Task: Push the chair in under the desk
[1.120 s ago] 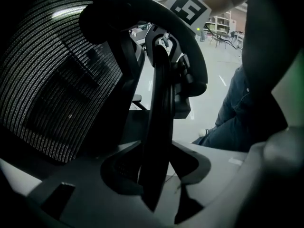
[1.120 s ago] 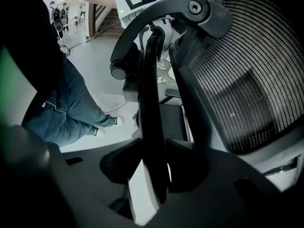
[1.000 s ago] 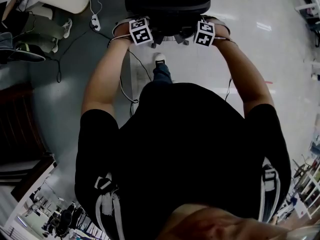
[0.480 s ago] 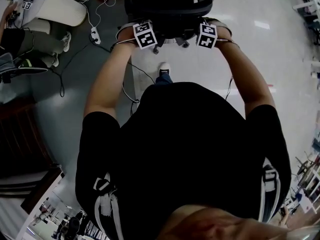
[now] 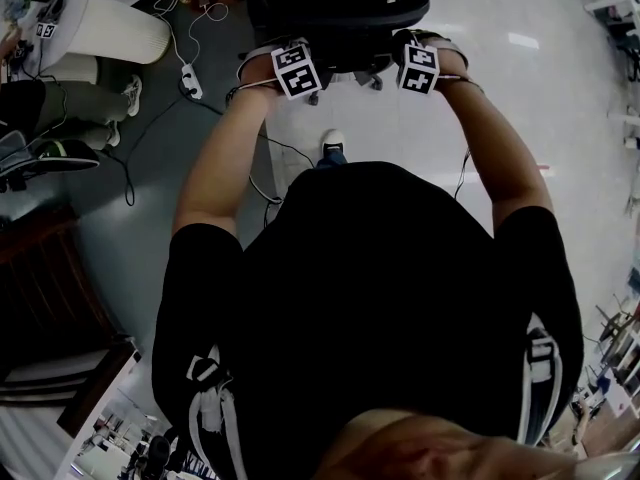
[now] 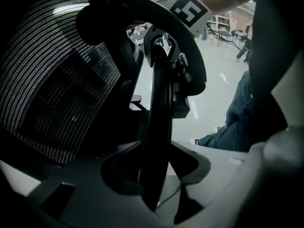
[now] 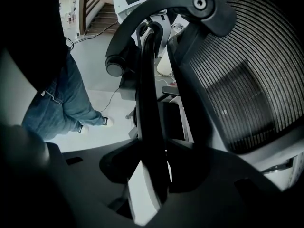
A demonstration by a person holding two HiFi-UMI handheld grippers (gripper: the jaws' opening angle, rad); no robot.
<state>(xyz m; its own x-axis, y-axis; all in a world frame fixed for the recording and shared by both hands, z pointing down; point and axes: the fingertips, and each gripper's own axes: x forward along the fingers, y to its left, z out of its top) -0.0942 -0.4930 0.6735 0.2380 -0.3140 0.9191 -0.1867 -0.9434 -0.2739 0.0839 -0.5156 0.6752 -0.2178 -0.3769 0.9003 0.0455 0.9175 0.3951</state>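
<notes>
Head view shows the chair (image 5: 335,13) ahead on the floor (image 5: 560,118), with no counter plainly over it, so the push looks unfinished. The left hand-held gripper (image 6: 156,175) pinches its back frame, just tightening; the right hand-held gripper (image 7: 152,175) likewise, just easing. No writing is readable.

Black office chair (image 5: 335,13): mesh backrest, curved frame, upright, top centre of head view.
</notes>
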